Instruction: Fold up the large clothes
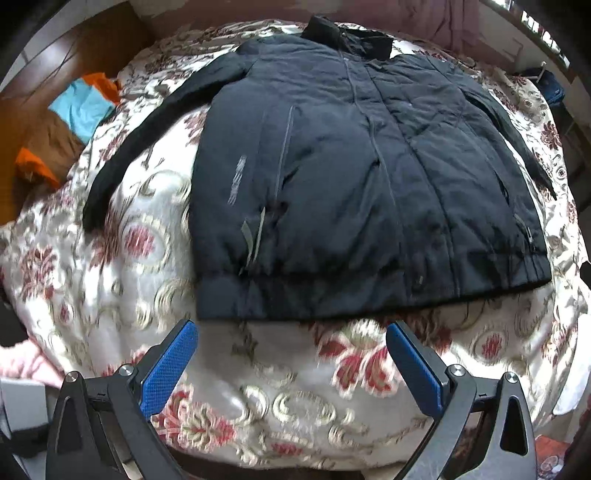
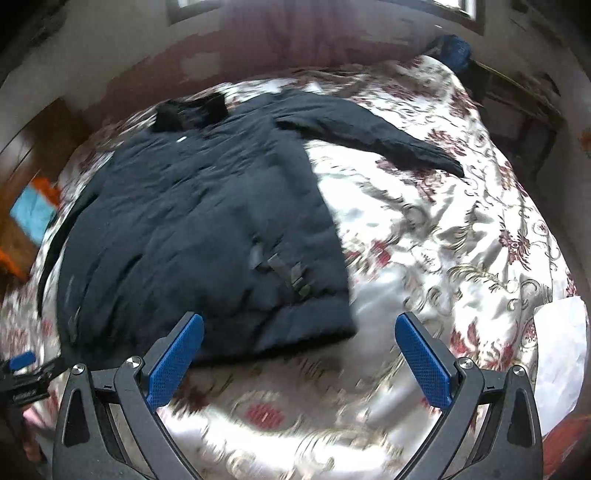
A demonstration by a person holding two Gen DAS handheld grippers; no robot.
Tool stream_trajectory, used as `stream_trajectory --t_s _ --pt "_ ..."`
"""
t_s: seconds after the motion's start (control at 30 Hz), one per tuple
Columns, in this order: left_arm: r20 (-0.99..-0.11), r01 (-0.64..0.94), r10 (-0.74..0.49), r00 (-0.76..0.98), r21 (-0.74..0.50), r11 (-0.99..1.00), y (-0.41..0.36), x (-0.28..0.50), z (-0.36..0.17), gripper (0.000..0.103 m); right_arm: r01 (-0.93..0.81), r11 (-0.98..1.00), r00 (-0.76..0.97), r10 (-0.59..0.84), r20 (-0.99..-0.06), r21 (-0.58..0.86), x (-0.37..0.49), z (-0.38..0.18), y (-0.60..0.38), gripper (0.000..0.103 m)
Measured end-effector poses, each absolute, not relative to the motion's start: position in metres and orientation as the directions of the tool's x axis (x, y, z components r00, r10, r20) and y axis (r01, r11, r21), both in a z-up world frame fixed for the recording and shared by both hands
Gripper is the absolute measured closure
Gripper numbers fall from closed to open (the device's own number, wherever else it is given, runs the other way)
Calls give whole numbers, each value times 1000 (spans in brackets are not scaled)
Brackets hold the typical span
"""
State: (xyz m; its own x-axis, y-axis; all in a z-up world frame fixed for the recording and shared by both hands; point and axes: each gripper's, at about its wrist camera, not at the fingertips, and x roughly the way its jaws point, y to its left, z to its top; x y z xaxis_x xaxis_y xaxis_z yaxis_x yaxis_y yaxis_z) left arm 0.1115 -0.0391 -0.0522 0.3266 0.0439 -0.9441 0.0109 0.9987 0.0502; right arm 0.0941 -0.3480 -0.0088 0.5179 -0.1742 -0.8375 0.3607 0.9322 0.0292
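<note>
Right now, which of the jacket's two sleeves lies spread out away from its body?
The jacket's left-hand sleeve in the left wrist view; it angles out over the floral bedspread, while the other sleeve hugs the side.

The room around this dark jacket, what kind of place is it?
Most likely a bedroom at home. The jacket lies spread on a bed's floral quilt, a window sits in the far wall, and more clothes lie beside the bed.

One jacket (image 1: 369,177), one floral bedspread (image 1: 258,387), two grippers.
</note>
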Motion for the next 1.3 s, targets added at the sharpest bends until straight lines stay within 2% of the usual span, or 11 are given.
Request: stream_trajectory --t_s 0.17,0.33,0.57,0.73,0.9,1.03,1.1,1.2,1.23,1.27,1.3 --pt "-929 2 67 364 73 997 -76 159 -49 0 473 875 529 -189 -827 103 131 -26 -418 1" --pt "-918 -26 21 397 11 1000 -127 218 -51 0 525 833 555 -179 -813 175 172 -42 -494 1" --pt "-884 37 -35 467 -20 999 -220 314 -52 0 550 796 550 -117 -827 253 243 -84 -588 1" --pt "-869 75 -62 491 -29 997 -274 378 -63 0 603 709 556 -45 -830 365 297 -117 -645 1" --pt "-880 38 -97 466 -90 995 -306 433 -79 0 607 589 645 28 -764 534 334 -137 -681 1" --pt "-872 18 -115 476 -121 992 -327 472 -92 0 645 413 678 79 -731 643 348 -162 -703 2" --pt "-884 11 -108 455 -116 993 -334 487 -101 0 661 305 694 98 -713 686 352 -177 -711 7" --pt "-905 15 -101 413 -105 994 -341 500 -117 0 680 208 699 103 -707 703 359 -191 -720 33" --pt "-906 18 -104 410 -106 994 -343 502 -120 0 678 182 705 110 -700 712 362 -196 -721 49" --pt "-905 21 -108 412 -109 994 -343 502 -122 0 681 168 706 109 -700 713 364 -198 -722 73" --pt "-904 26 -114 411 -113 993 -343 502 -125 0 696 160 694 98 -713 700 366 -199 -723 80"
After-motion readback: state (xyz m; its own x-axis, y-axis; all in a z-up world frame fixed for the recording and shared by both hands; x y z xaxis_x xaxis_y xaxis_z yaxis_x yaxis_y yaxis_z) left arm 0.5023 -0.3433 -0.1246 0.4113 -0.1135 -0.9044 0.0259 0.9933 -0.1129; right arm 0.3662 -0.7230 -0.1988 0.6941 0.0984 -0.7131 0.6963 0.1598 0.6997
